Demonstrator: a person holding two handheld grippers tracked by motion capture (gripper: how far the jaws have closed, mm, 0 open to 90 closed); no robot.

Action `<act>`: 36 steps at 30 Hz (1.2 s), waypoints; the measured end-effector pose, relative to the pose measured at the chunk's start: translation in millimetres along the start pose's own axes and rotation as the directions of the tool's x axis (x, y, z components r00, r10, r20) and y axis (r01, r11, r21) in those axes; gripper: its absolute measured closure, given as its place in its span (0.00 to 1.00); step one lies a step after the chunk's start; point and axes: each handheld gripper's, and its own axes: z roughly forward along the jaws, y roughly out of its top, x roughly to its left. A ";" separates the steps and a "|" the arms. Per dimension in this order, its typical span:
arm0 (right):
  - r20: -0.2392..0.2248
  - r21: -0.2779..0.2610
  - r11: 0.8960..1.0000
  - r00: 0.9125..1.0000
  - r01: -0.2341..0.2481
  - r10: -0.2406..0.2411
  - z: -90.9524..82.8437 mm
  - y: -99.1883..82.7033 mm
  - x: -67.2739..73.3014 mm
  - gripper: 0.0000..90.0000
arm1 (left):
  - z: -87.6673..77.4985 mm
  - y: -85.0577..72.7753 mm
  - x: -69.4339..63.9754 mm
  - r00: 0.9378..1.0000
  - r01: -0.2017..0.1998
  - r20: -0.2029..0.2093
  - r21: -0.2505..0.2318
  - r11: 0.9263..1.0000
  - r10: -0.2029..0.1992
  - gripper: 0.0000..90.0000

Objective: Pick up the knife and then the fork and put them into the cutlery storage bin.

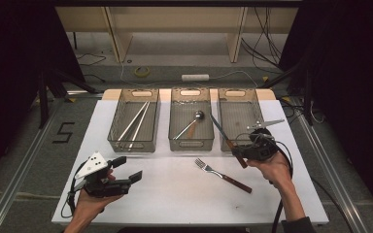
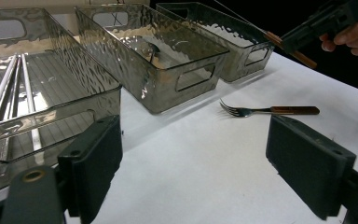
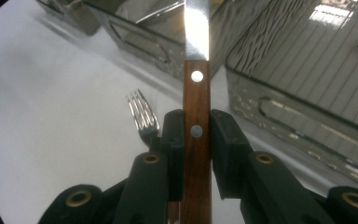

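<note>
Knife (image 3: 196, 107) handle clamped in the right tool (image 3: 196, 140), blade tip cut off; left tool (image 2: 191, 163) gapes empty

wood-handled knife (image 3: 196, 116) with glossy metal blade

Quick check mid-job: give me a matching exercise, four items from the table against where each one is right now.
Things:
1. knife
2. fork
3. spoon
4. chopsticks

Places:
A. in the left bin
B. lying on the white table
C. clamped in the right gripper
D. in the middle bin

Pairs: 1-C, 2-B, 3-D, 4-A
</note>
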 end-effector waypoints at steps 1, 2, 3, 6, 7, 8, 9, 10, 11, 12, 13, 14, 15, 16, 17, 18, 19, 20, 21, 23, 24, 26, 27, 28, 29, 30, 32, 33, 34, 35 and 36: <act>0.003 -0.005 1.000 1.000 -0.003 0.003 0.2 2.1 -0.9 0.86 | 0.0 0.1 -0.1 1.000 -0.003 0.000 0.001 1.000 0.003 0.20; 0.005 -0.006 1.000 1.000 -0.002 0.003 0.9 3.8 -1.5 0.86 | 0.1 0.3 -0.6 1.000 -0.006 -0.001 0.000 1.000 0.006 0.20; 0.006 -0.003 1.000 1.000 -0.003 0.003 1.7 6.0 -2.3 0.86 | 0.1 0.4 -0.8 1.000 -0.007 -0.001 0.000 1.000 0.007 0.20; 0.012 -0.014 1.000 1.000 -0.009 0.010 1.1 12.0 -6.5 0.85 | 0.4 0.6 -1.6 1.000 -0.010 0.001 -0.001 1.000 0.010 0.20; 0.016 -0.018 1.000 1.000 -0.012 0.012 0.7 13.8 -7.8 0.85 | 0.5 0.6 -1.6 1.000 -0.009 0.001 -0.002 1.000 0.009 0.20; 0.021 -0.021 1.000 1.000 -0.015 0.015 0.3 16.2 -9.5 0.85 | 0.6 0.5 -1.5 1.000 -0.009 0.001 -0.001 1.000 0.009 0.20; 0.024 -0.025 1.000 1.000 -0.019 0.019 0.2 18.6 -11.3 0.86 | 0.5 0.5 -1.4 1.000 -0.011 0.001 -0.001 1.000 0.011 0.20; 0.029 -0.028 0.999 0.999 -0.022 0.023 0.3 20.7 -12.9 0.85 | 0.1 0.5 -1.3 1.000 -0.015 0.001 0.001 1.000 0.015 0.20; 0.033 -0.030 0.999 0.999 -0.023 0.024 0.5 22.7 -14.5 0.85 | 0.0 0.5 -1.5 1.000 -0.014 0.001 0.000 1.000 0.014 0.20; 0.036 -0.031 0.999 0.999 -0.026 0.027 0.7 24.9 -15.9 0.85 | -0.1 0.5 -1.6 1.000 -0.014 0.001 -0.001 1.000 0.014 0.20; 0.040 -0.033 0.999 0.999 -0.027 0.029 0.8 27.0 -17.6 0.86 | 0.0 0.5 -1.7 1.000 -0.015 0.000 -0.001 1.000 0.015 0.20; 0.046 -0.032 0.999 0.998 -0.028 0.029 1.0 29.4 -19.4 0.85 | 0.0 0.5 -1.8 1.000 -0.016 0.001 -0.001 1.000 0.016 0.20; 0.056 -0.032 0.999 0.998 -0.027 0.029 1.1 31.8 -21.5 0.85 | 0.0 0.5 -2.1 1.000 -0.017 0.001 -0.001 1.000 0.017 0.20; 0.062 -0.033 0.999 0.997 -0.032 0.034 0.9 34.1 -23.8 0.85 | 0.0 0.6 -2.2 1.000 -0.020 0.000 -0.001 1.000 0.020 0.20; 0.066 -0.034 0.999 0.997 -0.036 0.038 0.6 36.5 -26.4 0.86 | 0.0 0.6 -2.4 1.000 -0.019 0.000 -0.001 1.000 0.019 0.20; 0.069 -0.037 0.999 0.997 -0.040 0.042 0.2 39.1 -28.8 0.86 | 0.4 0.7 -2.7 1.000 -0.017 -0.001 -0.004 1.000 0.017 0.20; 0.073 -0.038 0.998 0.996 -0.042 0.045 -0.4 41.7 -31.2 0.86 | 0.5 0.7 -2.7 1.000 -0.017 -0.001 -0.004 1.000 0.017 0.20; 0.077 -0.040 0.998 0.996 -0.046 0.049 -0.9 44.4 -33.4 0.85 | 0.8 0.6 -2.7 1.000 -0.016 -0.001 -0.004 1.000 0.016 0.20; 0.080 -0.041 0.998 0.995 -0.049 0.053 -1.0 47.1 -35.5 0.86 | 0.9 0.7 -2.8 1.000 -0.016 -0.001 -0.004 1.000 0.016 0.20; 0.089 -0.043 0.998 0.994 -0.056 0.059 -0.7 52.3 -39.4 0.86 | 1.0 0.8 -2.8 1.000 -0.017 0.000 -0.004 1.000 0.017 0.20; 0.093 -0.044 0.997 0.994 -0.059 0.063 -0.4 54.8 -41.2 0.86 | 0.9 0.8 -2.9 1.000 -0.018 0.000 -0.004 1.000 0.018 0.19; 0.103 -0.047 0.997 0.992 -0.065 0.070 -0.3 60.1 -45.2 0.86 | 0.8 0.8 -3.0 1.000 -0.019 -0.001 -0.004 1.000 0.019 0.20; 0.106 -0.049 0.996 0.992 -0.070 0.075 -0.2 61.7 -46.2 0.85 | 0.8 0.8 -3.0 1.000 -0.017 -0.002 -0.007 1.000 0.017 0.19; 0.111 -0.048 0.996 0.991 -0.070 0.075 0.1 63.8 -47.9 0.85 | 0.7 0.8 -3.1 1.000 -0.016 -0.003 -0.007 1.000 0.016 0.19; 0.117 -0.046 0.996 0.990 -0.076 0.081 0.6 65.7 -49.5 0.86 | 0.4 0.9 -2.9 1.000 -0.018 -0.002 -0.007 1.000 0.018 0.20; 0.121 -0.045 0.996 0.989 -0.080 0.085 1.2 67.3 -51.4 0.86 | 0.4 1.0 -2.9 1.000 -0.018 -0.003 -0.008 1.000 0.017 0.20; 0.127 -0.045 0.995 0.987 -0.093 0.098 3.1 70.0 -54.7 0.85 | 0.4 0.9 -2.9 1.000 -0.017 -0.002 -0.007 1.000 0.017 0.19; 0.134 -0.043 0.994 0.985 -0.099 0.104 4.7 71.4 -56.5 0.86 | 0.5 0.9 -3.1 1.000 -0.018 -0.002 -0.008 1.000 0.018 0.20; 0.138 -0.043 0.994 0.984 -0.104 0.109 5.7 71.9 -57.7 0.85 | 0.3 1.0 -3.2 1.000 -0.019 -0.002 -0.008 1.000 0.019 0.20; 0.143 -0.043 0.993 0.983 -0.112 0.117 7.1 72.4 -59.1 0.85 | 0.2 1.0 -3.3 1.000 -0.019 -0.001 -0.010 1.000 0.019 0.20; 0.150 -0.042 0.992 0.980 -0.123 0.128 9.1 72.8 -61.1 0.85 | 0.2 1.0 -3.3 1.000 -0.018 -0.001 -0.010 1.000 0.018 0.20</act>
